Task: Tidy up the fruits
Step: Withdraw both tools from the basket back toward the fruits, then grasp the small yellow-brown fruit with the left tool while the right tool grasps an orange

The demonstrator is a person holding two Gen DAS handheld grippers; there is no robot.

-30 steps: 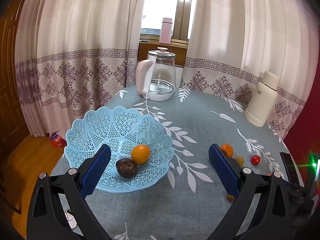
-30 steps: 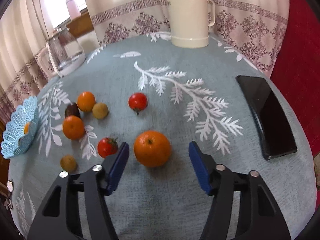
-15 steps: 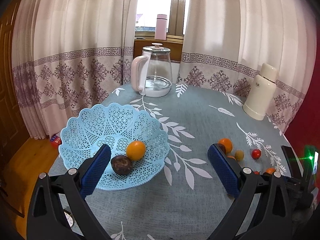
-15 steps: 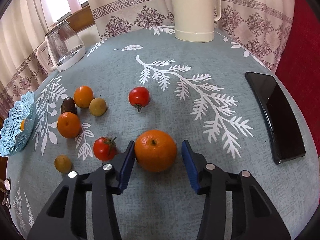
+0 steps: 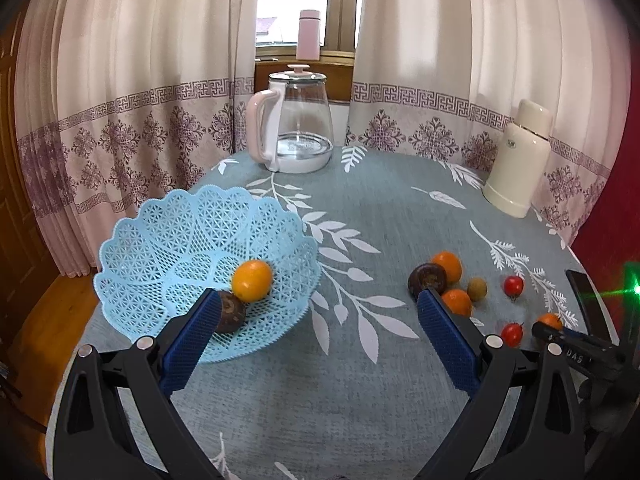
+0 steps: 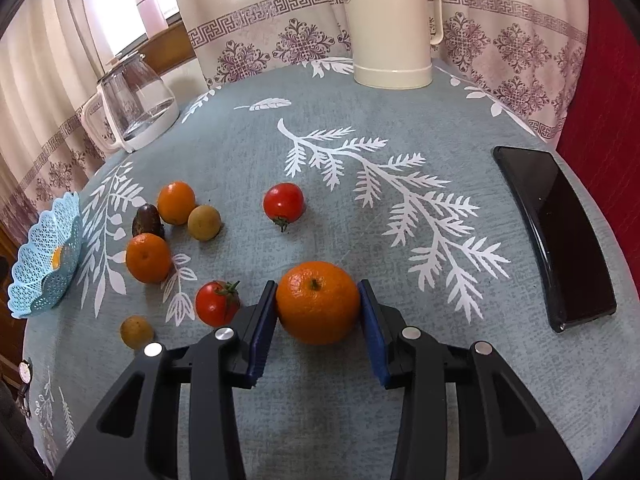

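**mossback:** Big stuff first: round bench under a blue leaf-print cloth, then the blue basket on its left side with a small orange and a dark fruit already sitting in it. So what changed in the last second?

**tinkerpaw:** The right hand-held gripper closed up. A second ago its blue pads were spread well wide of the big orange; now both pads sit right against the fruit's sides, so I'd call it gripped. The orange looks like it's resting on the cloth at the near edge, not lifted yet. My read is that the pick is made and the carry to the basket comes next.

**mossback:** And the left one?

**tinkerpaw:** The left hand-held gripper is wide open, holding nothing. It pulled back and up a bit from the basket, and now hovers over the near-left part of the bench, pointing across toward the kettle.

**mossback:** Pose on the right?

**tinkerpaw:** Low, angled down at the cloth, fingers straddling the orange level from either side. Plenty left loose after this: two oranges, a dark fruit, two tomatoes, and two small brownish ones. The near tomato sits just beside the left pad, so the lift could nudge it.
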